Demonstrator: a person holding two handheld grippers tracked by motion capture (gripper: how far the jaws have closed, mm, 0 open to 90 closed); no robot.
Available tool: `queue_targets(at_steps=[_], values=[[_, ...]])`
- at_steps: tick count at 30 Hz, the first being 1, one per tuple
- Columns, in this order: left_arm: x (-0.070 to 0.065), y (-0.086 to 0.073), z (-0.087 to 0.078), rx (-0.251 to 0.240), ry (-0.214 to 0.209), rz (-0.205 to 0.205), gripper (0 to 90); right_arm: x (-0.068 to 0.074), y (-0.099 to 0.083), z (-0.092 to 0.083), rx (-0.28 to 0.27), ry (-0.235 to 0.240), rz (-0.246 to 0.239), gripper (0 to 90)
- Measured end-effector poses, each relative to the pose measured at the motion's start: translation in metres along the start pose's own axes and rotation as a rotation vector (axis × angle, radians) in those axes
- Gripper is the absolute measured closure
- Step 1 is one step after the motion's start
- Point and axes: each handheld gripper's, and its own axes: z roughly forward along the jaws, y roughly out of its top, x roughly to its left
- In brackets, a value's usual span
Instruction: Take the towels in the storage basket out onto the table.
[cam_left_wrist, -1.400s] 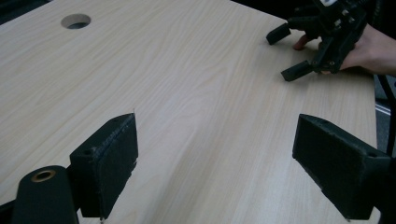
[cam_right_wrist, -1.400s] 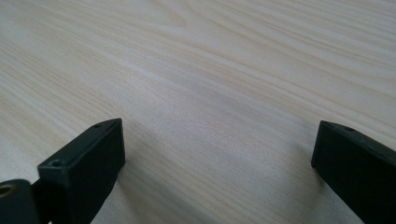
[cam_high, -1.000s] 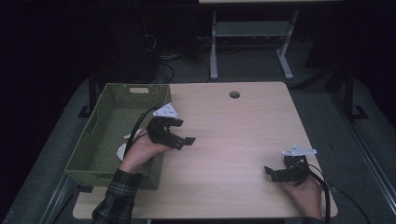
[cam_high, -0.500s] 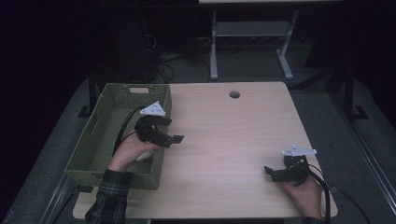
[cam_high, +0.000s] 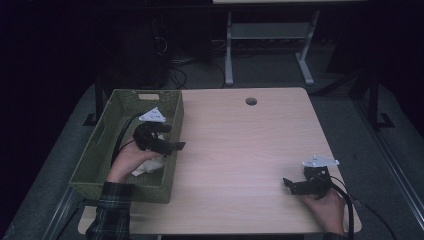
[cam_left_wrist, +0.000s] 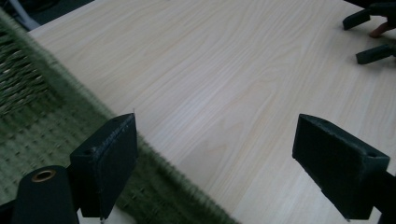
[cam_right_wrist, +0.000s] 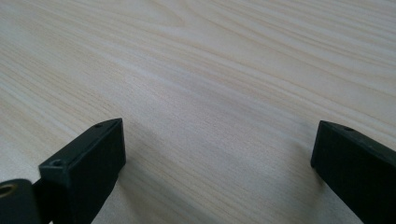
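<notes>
We see a dark room with a metal stand (cam_high: 265, 45) and loose cables on the floor behind a pale wooden table (cam_high: 240, 150). Near the table's far edge there is a small round hole (cam_high: 251, 101). A green woven basket (cam_high: 97, 150) sits on the table's left side, its long wall running along the bare wood. Inside it, by the near end, lies a crumpled white cloth (cam_high: 148, 166), partly under our left hand (cam_high: 127, 157). That hand holds the left gripper (cam_high: 176, 145) over the basket's right rim, its jaws pointing out toward the tabletop; in the left gripper view (cam_left_wrist: 212, 172) we see them wide apart with nothing between them, the basket's edge below. Our right hand (cam_high: 327, 207) rests near the table's near right corner, well apart from the basket, holding the right gripper (cam_high: 289, 185) low over the wood. Its jaws (cam_right_wrist: 219, 168) stand apart too, gripping nothing.
</notes>
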Motion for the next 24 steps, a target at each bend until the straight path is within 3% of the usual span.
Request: queue_targets(at_steps=[11, 15, 24], values=[[0.026, -0.019, -0.019, 0.006, 0.080, -0.064, 13.8, 0.000, 0.000, 0.000, -0.002, -0.004, 0.007, 3.8], [0.040, -0.031, -0.028, 0.023, 0.131, -0.099, 13.8, 0.000, 0.000, 0.000, -0.002, -0.004, 0.007, 3.9], [0.055, -0.049, -0.023, 0.074, 0.185, -0.140, 13.7, 0.000, 0.000, 0.000, -0.002, -0.004, 0.008, 3.9]])
